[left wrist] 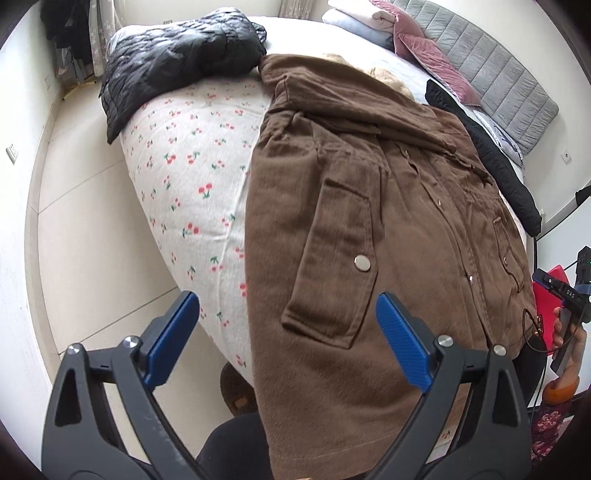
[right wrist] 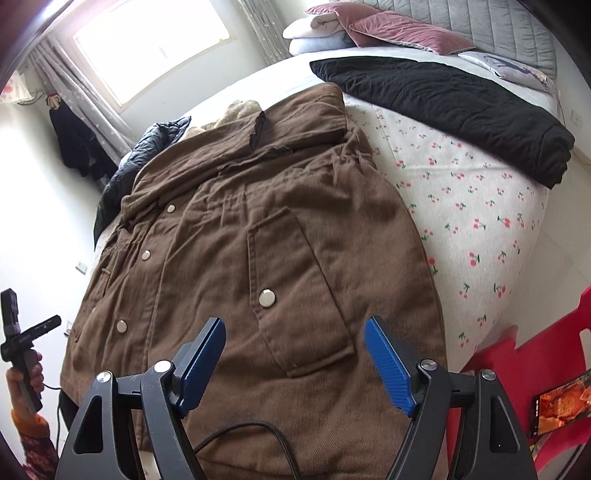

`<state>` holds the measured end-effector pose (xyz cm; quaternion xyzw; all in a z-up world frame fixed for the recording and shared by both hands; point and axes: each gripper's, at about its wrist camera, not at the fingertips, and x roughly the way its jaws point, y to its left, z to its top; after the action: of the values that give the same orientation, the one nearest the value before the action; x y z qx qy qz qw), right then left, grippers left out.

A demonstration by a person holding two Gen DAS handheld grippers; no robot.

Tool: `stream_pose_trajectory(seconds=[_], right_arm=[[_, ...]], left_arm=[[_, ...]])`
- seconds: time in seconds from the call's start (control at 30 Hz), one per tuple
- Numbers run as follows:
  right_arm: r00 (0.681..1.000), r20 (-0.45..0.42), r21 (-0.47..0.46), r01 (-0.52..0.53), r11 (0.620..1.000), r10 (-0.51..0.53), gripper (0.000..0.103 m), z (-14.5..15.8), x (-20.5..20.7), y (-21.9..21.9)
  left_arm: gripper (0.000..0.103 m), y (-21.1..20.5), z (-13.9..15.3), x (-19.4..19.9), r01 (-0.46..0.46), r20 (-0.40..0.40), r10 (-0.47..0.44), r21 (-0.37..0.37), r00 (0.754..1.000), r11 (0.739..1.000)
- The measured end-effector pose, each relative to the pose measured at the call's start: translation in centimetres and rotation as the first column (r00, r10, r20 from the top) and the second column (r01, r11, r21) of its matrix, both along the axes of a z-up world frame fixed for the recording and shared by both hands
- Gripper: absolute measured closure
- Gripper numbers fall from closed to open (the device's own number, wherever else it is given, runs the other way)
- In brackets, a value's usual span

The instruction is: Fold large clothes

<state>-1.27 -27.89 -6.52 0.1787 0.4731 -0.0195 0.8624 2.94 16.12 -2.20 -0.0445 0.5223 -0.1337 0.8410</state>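
Left wrist view showed the left claw (left wrist: 288, 339) released, jaws spread wide and empty, poised above the near hem of the brown coat (left wrist: 369, 221). Right wrist view showed the right claw (right wrist: 295, 363) likewise released and empty, over the coat's near pocket (right wrist: 295, 295).

The coat lay front up on the bed (right wrist: 480, 221), on the cherry-print sheet (left wrist: 192, 177). Its long axis ran from near to far: hem nearest the claws and hanging over the bed edge, collar pointing toward the far pillows (right wrist: 388, 33). Both sleeves appeared folded across the upper part.

Likely faults:
- The fabric looked thick and heavy. A shallow pinch at the hem would probably slip during the lift.
- Unequal grips would likely skew the fold line.
- The overhanging hem could drag the coat off the bed once disturbed.
- A cable (right wrist: 251, 432) lay across the near hem and could be caught in the right claw.
- The black jacket (left wrist: 177, 62) touched the collar at far left, and the black blanket (right wrist: 443, 107) lay near at far right; either could snag.
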Motion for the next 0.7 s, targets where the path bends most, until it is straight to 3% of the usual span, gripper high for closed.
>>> stream_pose_trajectory(seconds=[0.2, 0.4, 0.57, 0.7], right_arm=[[0.999, -0.038, 0.022, 0.018, 1.000, -0.017, 0.024, -1.6, -0.9, -1.6], [0.997, -0.034, 0.139, 0.072, 0.988, -0.068, 0.024, -2.4, -2.6, -5.2], [0.989, -0.030, 0.172, 0.149, 0.974, -0.146, 0.024, -2.5, -3.9, -7.8], [0.987, -0.060, 0.180, 0.159, 0.971, -0.150, 0.024, -3.7, -3.8, -8.3]], left_arm=[[0.007, 0.3, -1.9, 0.8, 0.046, -0.076, -0.049, -0.044, 0.996, 0.998], [0.007, 0.9, -4.3, 1.9, 0.070, -0.184, -0.111, -0.214, 0.977, 0.974], [0.008, 0.5, -5.0, 1.6, 0.112, -0.181, -0.161, -0.256, 0.970, 0.960], [0.010, -0.4, -5.5, 1.1, 0.169, -0.170, -0.220, -0.268, 0.961, 0.948]])
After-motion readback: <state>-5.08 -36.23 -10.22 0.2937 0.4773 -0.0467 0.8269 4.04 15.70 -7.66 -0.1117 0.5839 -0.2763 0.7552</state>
